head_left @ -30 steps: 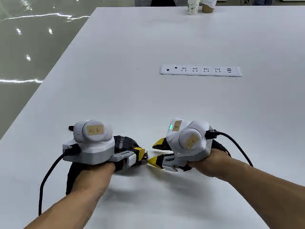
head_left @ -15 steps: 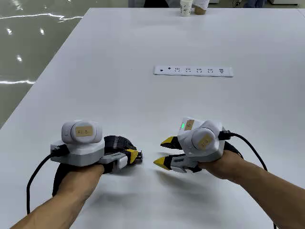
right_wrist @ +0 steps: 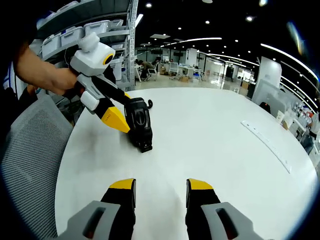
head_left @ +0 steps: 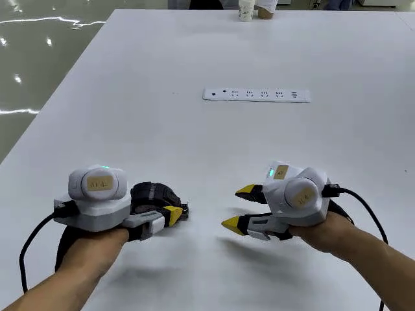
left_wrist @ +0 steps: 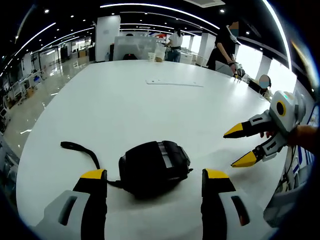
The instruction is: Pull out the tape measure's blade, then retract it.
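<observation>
On the left, a hand (head_left: 97,249) holds the left claw (left_wrist: 155,175) low over the white surface (head_left: 194,142). Its two jaws have yellow tips and stand wide apart. The black tape measure (left_wrist: 154,165) lies on the surface right between them. In the left gripper view there is a small gap on each side of it, so the jaws are not squeezing it. A thin black strap (left_wrist: 80,149) runs out from the tape measure to the left and lies flat on the surface. In the head view the tape measure sits near the front edge of the surface, on the left side, and one yellow jaw tip is just beside it.

Farther back, near the middle, lies a long white power strip (head_left: 256,94). It is well apart from the tape measure. At the far end of the surface stands a cup (head_left: 246,9).

On the right, another hand (head_left: 318,230) holds the right claw (head_left: 238,208). Its jaws are wide apart too, and they hold nothing. This claw points toward the tape measure but does not touch it. In the right gripper view the tape measure lies ahead of the jaws with the left claw around it, and a grey mesh chair (right_wrist: 30,150) stands beside the surface.
</observation>
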Motion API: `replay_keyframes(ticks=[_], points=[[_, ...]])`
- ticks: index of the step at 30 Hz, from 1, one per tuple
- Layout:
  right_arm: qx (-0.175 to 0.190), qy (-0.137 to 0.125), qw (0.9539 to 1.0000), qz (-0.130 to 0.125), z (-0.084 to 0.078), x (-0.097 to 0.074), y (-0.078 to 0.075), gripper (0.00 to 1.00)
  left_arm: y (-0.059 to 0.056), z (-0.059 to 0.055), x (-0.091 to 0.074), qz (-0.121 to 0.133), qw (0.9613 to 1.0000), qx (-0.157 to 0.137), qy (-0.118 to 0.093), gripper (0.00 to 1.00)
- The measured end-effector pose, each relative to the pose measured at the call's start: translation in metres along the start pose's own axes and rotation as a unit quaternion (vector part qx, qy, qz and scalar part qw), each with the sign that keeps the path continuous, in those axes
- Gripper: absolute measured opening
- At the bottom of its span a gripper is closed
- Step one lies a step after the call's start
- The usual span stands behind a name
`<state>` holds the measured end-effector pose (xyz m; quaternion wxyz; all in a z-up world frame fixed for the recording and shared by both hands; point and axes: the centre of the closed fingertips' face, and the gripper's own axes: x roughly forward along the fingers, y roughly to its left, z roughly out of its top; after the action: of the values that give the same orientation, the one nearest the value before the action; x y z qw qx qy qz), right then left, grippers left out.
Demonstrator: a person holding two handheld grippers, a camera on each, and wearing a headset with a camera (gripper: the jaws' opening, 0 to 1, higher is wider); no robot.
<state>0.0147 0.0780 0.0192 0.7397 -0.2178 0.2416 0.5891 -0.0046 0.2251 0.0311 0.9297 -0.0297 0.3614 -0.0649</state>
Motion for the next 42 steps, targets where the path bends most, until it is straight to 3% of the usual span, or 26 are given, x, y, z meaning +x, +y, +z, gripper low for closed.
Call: replay_keyframes(ticks=[8,18,29,42], points=[[0.02,-0.01,0.9996,-0.02,-0.007,-0.019,-0.001,0.44,-0.004,-0.003,-0.009,-0.012,0.9999,0.01,-0.005,0.75],[0.046,-0.022,0.9981,-0.036,-0.017,-0.039,0.005,0.54,-0.01,-0.001,-0.02,-0.042,0.9984,0.025,-0.028,0.81],[0.055,-0.046,0.9959,-0.054,-0.022,-0.056,0.011,0.69,-0.019,-0.002,-0.032,-0.083,0.9933,0.068,-0.044,0.91],[0.077,-0.061,0.9926,-0.072,-0.029,-0.071,0.02,0.74,-0.02,-0.01,-0.042,-0.117,0.9873,0.089,-0.059,0.98]])
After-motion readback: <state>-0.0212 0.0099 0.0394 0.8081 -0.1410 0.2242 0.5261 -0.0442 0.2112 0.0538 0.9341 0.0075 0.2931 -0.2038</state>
